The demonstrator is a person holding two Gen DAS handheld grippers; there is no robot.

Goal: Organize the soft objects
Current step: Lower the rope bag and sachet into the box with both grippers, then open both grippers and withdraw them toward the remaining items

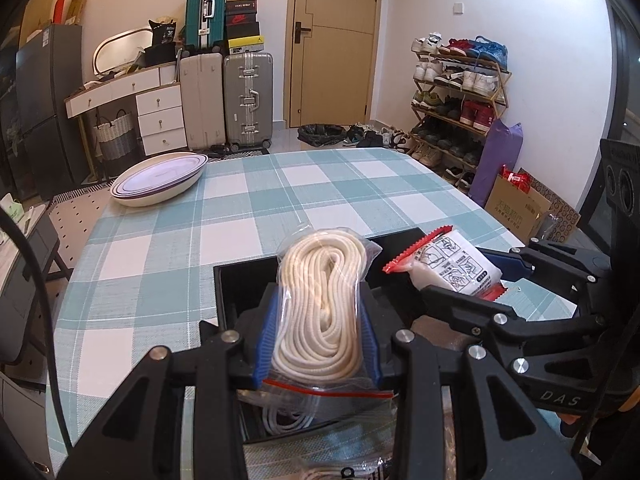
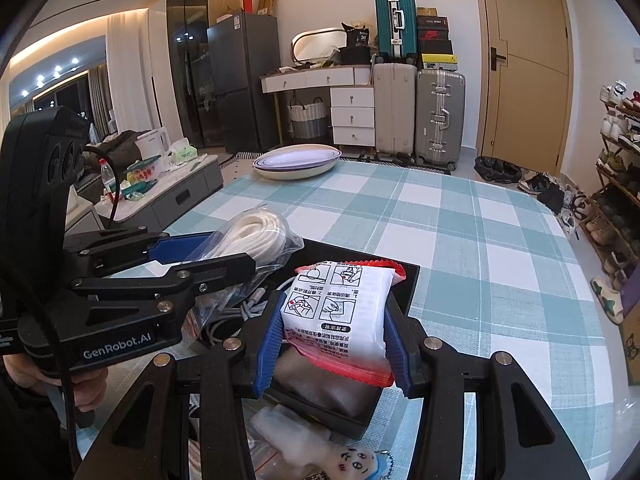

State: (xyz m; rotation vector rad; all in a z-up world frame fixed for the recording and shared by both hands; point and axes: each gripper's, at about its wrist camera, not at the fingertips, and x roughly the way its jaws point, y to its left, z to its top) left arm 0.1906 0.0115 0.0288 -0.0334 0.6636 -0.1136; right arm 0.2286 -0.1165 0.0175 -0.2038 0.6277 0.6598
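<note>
My left gripper (image 1: 320,312) is shut on a clear zip bag of coiled white rope (image 1: 320,300) and holds it above a black tray (image 1: 240,280). It also shows in the right wrist view (image 2: 224,248) with the rope bag (image 2: 256,232). My right gripper (image 2: 334,320) is shut on a white and red packet (image 2: 340,308) with printed instruction pictures, held over the black tray (image 2: 408,280). In the left wrist view the right gripper (image 1: 480,276) holds the packet (image 1: 452,268) to the right of the rope bag.
The checked teal tablecloth (image 1: 280,200) covers the table. Stacked white plates (image 1: 160,180) sit at its far left corner. A brown cloth (image 2: 320,384) and grey cables (image 2: 236,312) lie in the tray. A small plush toy in plastic (image 2: 320,452) lies near me.
</note>
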